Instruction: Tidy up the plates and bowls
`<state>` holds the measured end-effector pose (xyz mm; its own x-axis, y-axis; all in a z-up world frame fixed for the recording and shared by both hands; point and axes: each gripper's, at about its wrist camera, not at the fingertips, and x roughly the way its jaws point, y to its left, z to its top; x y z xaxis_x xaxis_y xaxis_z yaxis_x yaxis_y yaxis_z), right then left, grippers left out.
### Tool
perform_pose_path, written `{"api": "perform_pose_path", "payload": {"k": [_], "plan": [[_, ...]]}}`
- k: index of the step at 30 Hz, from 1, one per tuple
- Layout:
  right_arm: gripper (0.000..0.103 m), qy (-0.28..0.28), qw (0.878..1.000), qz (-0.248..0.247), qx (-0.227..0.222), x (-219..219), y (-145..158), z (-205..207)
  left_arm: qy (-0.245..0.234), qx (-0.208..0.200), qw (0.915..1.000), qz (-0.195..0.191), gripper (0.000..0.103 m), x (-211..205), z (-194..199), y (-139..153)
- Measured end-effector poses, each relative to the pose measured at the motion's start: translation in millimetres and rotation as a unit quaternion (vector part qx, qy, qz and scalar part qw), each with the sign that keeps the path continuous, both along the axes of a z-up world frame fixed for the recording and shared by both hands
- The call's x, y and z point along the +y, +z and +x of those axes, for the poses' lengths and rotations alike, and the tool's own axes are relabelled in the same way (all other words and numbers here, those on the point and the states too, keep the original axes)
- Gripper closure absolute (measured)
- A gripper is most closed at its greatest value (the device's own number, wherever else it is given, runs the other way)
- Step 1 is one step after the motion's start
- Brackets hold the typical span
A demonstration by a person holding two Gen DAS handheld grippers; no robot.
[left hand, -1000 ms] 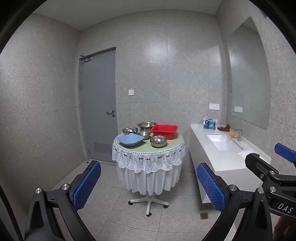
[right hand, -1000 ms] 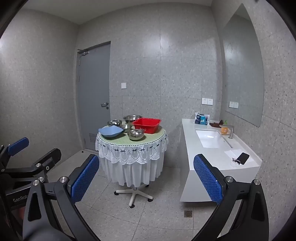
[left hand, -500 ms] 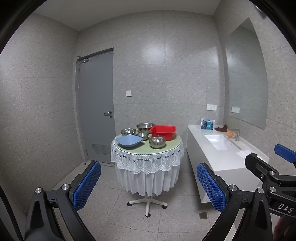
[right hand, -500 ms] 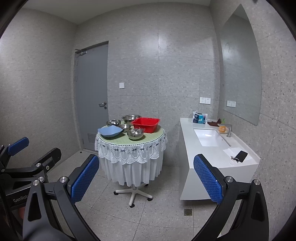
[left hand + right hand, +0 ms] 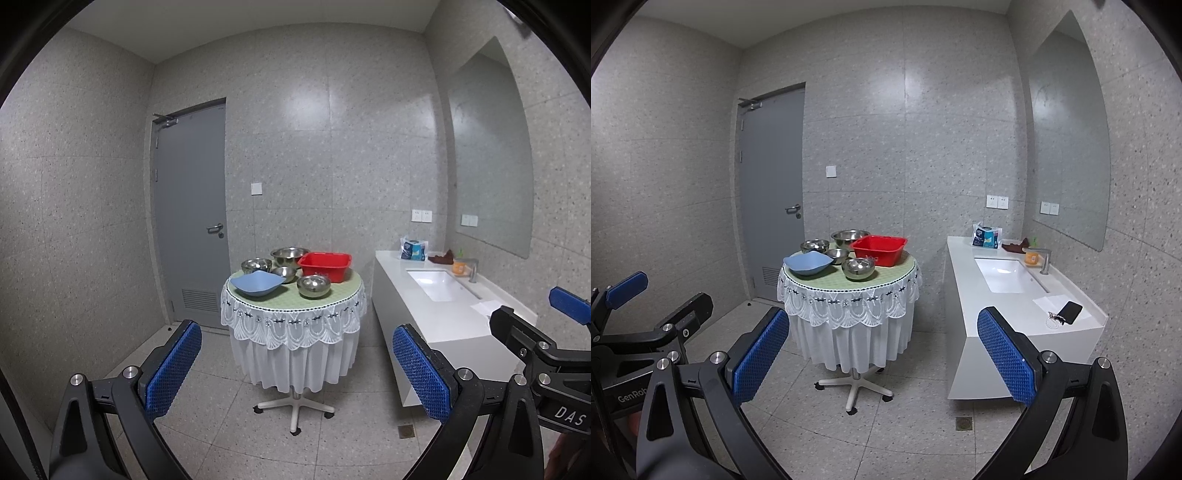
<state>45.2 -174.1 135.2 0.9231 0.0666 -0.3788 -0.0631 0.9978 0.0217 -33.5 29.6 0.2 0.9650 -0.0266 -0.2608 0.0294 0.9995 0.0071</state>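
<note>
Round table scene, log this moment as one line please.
phase: approach | left gripper: open, empty | right gripper: open, empty | round table: four steel bowls, blue dish, red basin, all untouched

both wrist views face the distant round table [image 5: 293, 295] side by side.

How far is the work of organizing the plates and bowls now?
Nothing looks done yet. Four steel bowls, the blue dish and the red basin sit separately on the round table, none stacked. Left gripper and right gripper are open, empty, far away. All sorting remains.
</note>
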Motion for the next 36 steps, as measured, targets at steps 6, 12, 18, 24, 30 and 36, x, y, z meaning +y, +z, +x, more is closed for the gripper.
{"api": "perform_pose_path", "payload": {"k": [6, 12, 18, 24, 30, 36], "plan": [[0.000, -0.002, 1.000, -0.002, -0.002, 2.6, -0.2, 1.0, 0.001, 0.000, 1.0000, 0.001, 0.001, 1.7, -0.6, 0.7], [0.000, -0.002, 1.000, -0.003, -0.003, 4.1, 0.2, 0.1, 0.002, 0.000, 1.0000, 0.001, 0.001, -0.7, -3.2, 3.7], [0.000, -0.002, 1.000, -0.003, -0.002, 7.2, 0.4, 1.2, 0.003, -0.001, 1.0000, 0.002, 0.001, -0.7, -1.1, 8.9], [0.000, 0.000, 1.000, -0.003, -0.004, 7.0, 1.2, 2.6, 0.003, -0.001, 1.0000, 0.002, 0.001, -0.1, -1.7, 8.9], [0.000, 0.000, 1.000, -0.003, -0.005, 8.2, 0.6, 2.5, 0.003, -0.002, 1.0000, 0.003, 0.001, 0.4, -2.1, 8.8], [0.000, 0.000, 1.000, -0.003, -0.005, 9.6, 0.9, 2.4, 0.005, -0.003, 1.0000, 0.004, 0.001, -0.3, -3.7, 9.6]]}}
